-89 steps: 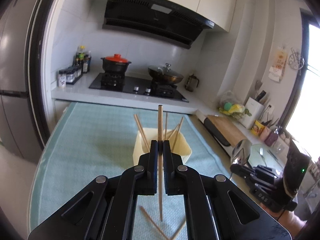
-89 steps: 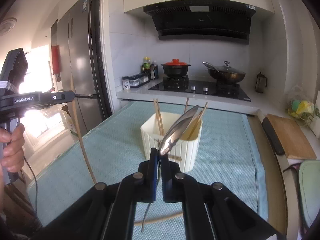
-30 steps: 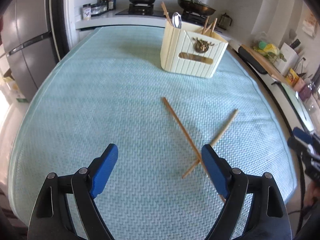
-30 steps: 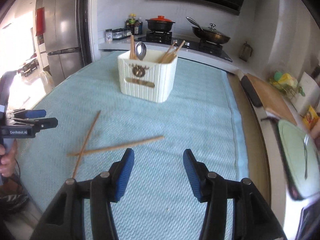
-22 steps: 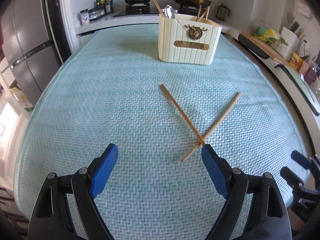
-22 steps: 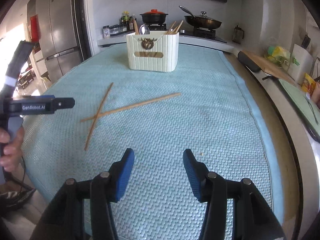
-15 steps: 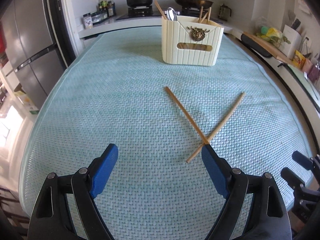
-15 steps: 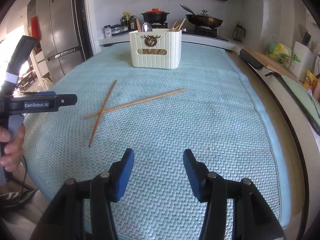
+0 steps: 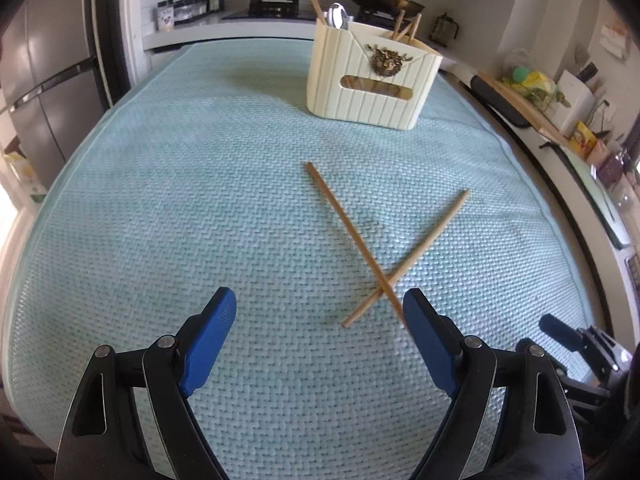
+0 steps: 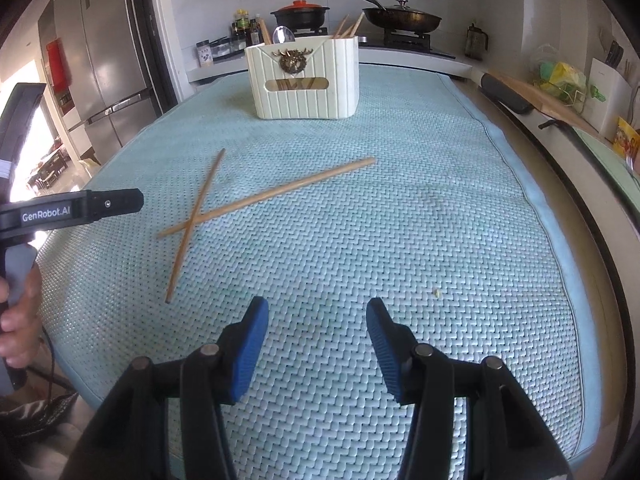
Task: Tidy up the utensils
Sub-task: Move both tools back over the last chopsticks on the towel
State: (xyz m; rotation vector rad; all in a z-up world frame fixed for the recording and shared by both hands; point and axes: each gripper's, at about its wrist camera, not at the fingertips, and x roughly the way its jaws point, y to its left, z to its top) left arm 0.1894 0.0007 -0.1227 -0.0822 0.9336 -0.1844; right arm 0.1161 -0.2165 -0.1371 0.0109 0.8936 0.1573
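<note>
On near surface (image 9: 160,200): two crossed chopsticks (image 9: 372,252) awaiting pickup; holder (image 9: 372,80) far. Left gripper (image 9: 320,312) wide open, right gripper (image 10: 314,316) half-open, both empty. Next: straddle one, pinch.

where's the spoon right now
The shiny metal spoon stands bowl-up in the cream ribbed utensil holder, left side in the right wrist view, beside upright wooden chopsticks.

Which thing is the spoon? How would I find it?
Look on the blue-green mat for the cream ribbed box with a gold badge. The spoon stands in its left end, the only shiny silver, round-headed thing among thin wooden chopsticks.
</note>
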